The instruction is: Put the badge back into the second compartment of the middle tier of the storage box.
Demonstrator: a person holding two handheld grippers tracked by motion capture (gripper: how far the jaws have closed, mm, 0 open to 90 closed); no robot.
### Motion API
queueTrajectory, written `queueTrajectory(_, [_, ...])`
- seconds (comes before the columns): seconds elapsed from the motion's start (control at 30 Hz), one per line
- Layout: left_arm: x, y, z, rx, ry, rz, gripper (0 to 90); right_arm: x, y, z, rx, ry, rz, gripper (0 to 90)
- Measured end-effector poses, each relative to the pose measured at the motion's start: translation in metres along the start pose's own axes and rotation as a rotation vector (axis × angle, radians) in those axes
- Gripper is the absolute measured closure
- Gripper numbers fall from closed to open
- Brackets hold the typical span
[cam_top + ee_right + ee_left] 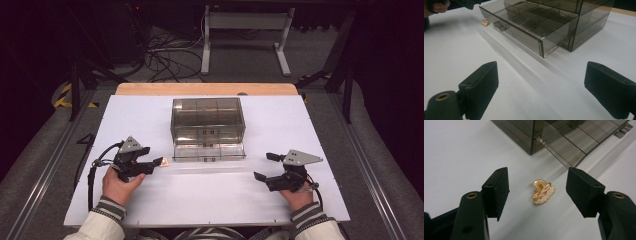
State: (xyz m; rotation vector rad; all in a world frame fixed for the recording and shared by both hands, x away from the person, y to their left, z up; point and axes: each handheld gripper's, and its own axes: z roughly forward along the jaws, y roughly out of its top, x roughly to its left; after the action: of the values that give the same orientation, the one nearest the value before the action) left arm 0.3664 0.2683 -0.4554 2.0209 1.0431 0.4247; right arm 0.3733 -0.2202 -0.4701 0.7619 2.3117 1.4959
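Observation:
A small gold-rimmed pin badge in pink and white lies flat on the white table, just left of the front corner of a smoky clear drawer box. The box's bottom drawer is pulled out and shows bare compartments. My left gripper is low over the badge, one black jaw on each side with a gap to both, so it is open. In the high view it points right at the badge. My right gripper rests at the right, jaws wide apart over bare table.
The white tabletop has free room in front of the drawer and on both sides of the box. A wooden strip runs along the far edge. Cables and a grey stand lie on the floor beyond.

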Motion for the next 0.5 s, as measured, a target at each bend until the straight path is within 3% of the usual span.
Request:
queueTrajectory(0.03, [0.001,0.0,0.001,-0.001,-0.011,-0.004,35.3,0.0,0.0,0.0,0.0,0.0,0.0,12.6])
queueTrajectory(0.13, [-0.001,0.0,0.003,0.004,0.008,0.009,36.0,0.0,0.0,0.0,0.001,0.003,0.0,13.0])
queueTrajectory(0.27, [-0.005,0.001,0.01,0.027,0.019,0.05,44.5,0.0,0.0,0.0,0.002,0.006,-0.001,13.4])
queueTrajectory(0.5, [-0.005,0.001,0.019,0.058,0.022,0.054,44.3,0.001,0.0,0.001,0.005,0.009,-0.006,13.8])
